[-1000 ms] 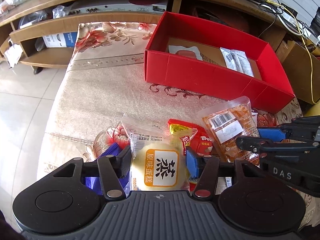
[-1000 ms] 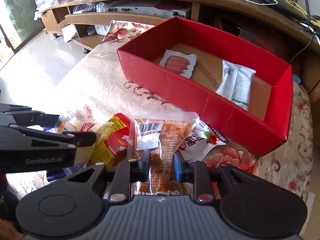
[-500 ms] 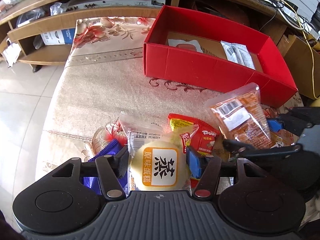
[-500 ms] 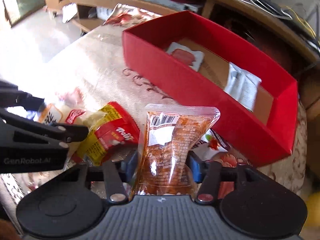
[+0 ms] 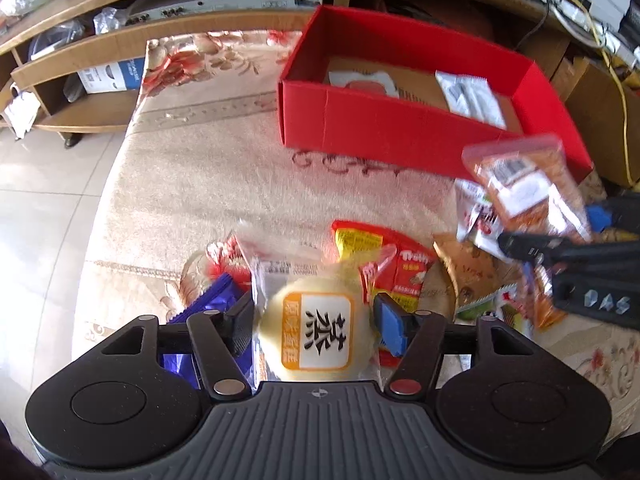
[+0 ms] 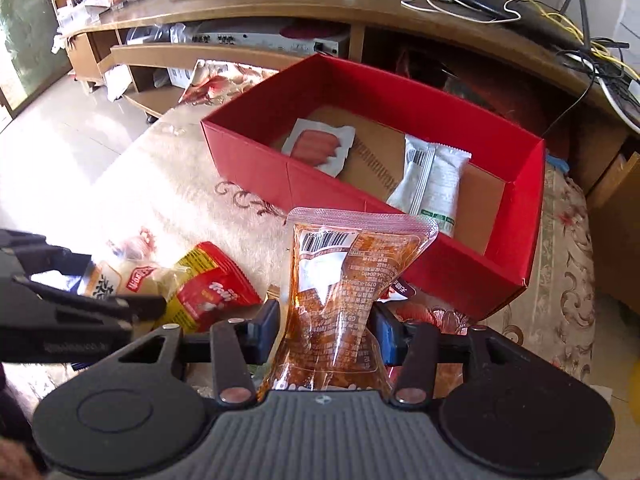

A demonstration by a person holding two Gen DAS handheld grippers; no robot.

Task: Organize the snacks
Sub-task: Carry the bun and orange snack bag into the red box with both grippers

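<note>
My left hand-held gripper [image 5: 316, 322] is clamped on a pale round steamed cake [image 5: 318, 330] in a clear wrapper; its orange-bordered label carries a large black character 蒸, with smaller orange characters down the side that I cannot make out. My right hand-held gripper [image 6: 326, 334] is clamped on an orange snack pouch [image 6: 340, 300], clear plastic with a barcode and a white label near its top seal; the print on it is too small to read. The pouch's long axis runs straight along my fingers, sealed top pointing away toward the red box [image 6: 532, 208]. The cake lies the same way, label facing up and its loose wrapper end pointing forward.

On the counter [image 5: 224, 184], just past the cake, lies a red and yellow packet [image 5: 400, 268] printed "Trolli", beside it a purple packet [image 5: 212, 304]. The red box sits further back, open, with a cardboard floor; in it lie a white pack with a sausage picture [image 6: 318, 146] and a white and green wrapper [image 6: 434, 178] with a barcode.

My right gripper's body reads "DAS" in the left view. The counter wears a cream cloth with floral and scroll patterns. Behind stands a wooden TV stand [image 6: 256, 12] with cables [image 6: 568, 24] on top; the floor is pale tile [image 5: 44, 184].
</note>
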